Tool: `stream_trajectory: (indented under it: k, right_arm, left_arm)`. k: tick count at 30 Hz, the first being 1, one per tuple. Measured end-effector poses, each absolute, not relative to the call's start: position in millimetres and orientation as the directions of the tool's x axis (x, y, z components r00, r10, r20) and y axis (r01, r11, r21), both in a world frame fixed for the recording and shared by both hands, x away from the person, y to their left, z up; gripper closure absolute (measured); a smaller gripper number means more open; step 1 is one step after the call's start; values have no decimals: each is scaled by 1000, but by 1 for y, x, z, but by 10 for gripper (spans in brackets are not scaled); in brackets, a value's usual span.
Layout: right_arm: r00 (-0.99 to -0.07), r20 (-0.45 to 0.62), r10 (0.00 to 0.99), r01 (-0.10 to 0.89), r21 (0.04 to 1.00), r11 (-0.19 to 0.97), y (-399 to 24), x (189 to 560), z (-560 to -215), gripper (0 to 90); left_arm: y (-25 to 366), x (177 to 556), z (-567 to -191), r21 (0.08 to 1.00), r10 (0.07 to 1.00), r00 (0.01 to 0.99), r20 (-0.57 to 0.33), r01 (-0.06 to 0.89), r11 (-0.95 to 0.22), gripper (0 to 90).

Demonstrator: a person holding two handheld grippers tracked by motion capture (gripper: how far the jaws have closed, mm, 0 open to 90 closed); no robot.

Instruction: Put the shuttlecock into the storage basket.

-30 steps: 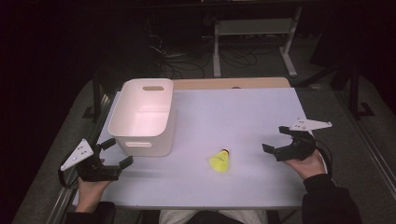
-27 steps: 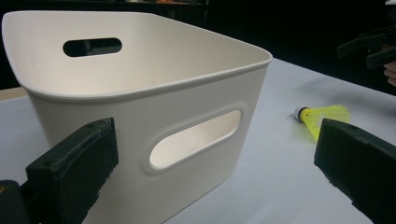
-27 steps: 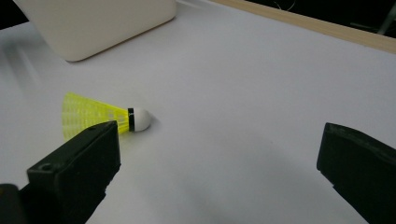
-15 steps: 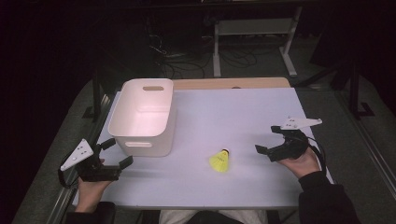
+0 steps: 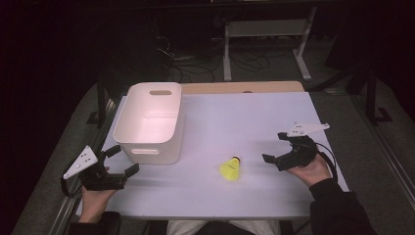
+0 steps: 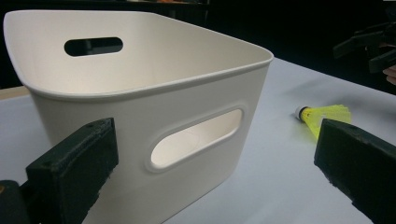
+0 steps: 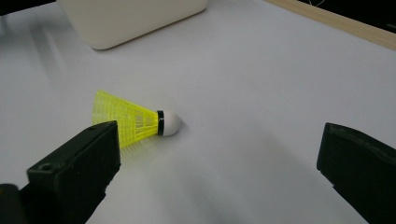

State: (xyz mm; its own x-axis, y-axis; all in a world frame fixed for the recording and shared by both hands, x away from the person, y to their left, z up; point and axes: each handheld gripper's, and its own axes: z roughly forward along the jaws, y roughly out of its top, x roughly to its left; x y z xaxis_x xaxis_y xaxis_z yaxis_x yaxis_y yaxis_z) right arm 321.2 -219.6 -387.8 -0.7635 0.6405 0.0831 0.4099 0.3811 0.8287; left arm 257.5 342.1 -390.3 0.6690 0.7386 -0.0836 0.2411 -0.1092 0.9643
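- Overhead, the white bin (image 5: 151,122) stands on the counter (image 5: 235,112); a yellow shuttlecock (image 5: 230,169) lies to its right, nearer the person.
- Right claw (image 5: 276,147) hovers just right of the shuttlecock, jaws wide apart, empty.
- Left claw (image 5: 122,159) sits near the bin's front left corner, gaping and empty.
- Left gripper view: the bin's handle slot (image 6: 196,137) faces the jaws.
- Right gripper view: the shuttlecock's white cork (image 7: 170,122) points right.
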Motion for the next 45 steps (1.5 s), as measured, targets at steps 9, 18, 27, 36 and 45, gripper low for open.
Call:
stream_trajectory:
  k: [9,18,27,36,45]
  right_arm:
    - [-786,75,613,403,815,417,-210,322,-389,0]
    - [-805,70,589,399,798,451,-200,322,-391,0]
    - [-819,67,570,397,783,479,-194,322,-395,0]
    - [-835,67,545,393,767,508,-186,322,-398,0]
    - [-853,70,517,387,749,538,-178,320,-403,0]
  left_arm:
    - [342,257,-390,965,738,669,-87,239,-104,0]
    - [342,257,-390,966,736,671,-89,239,-102,0]
    - [342,257,-390,966,736,671,-89,239,-101,0]
    - [342,257,-390,966,736,672,-89,238,-100,0]
    - [342,257,-390,966,736,672,-90,238,-99,0]
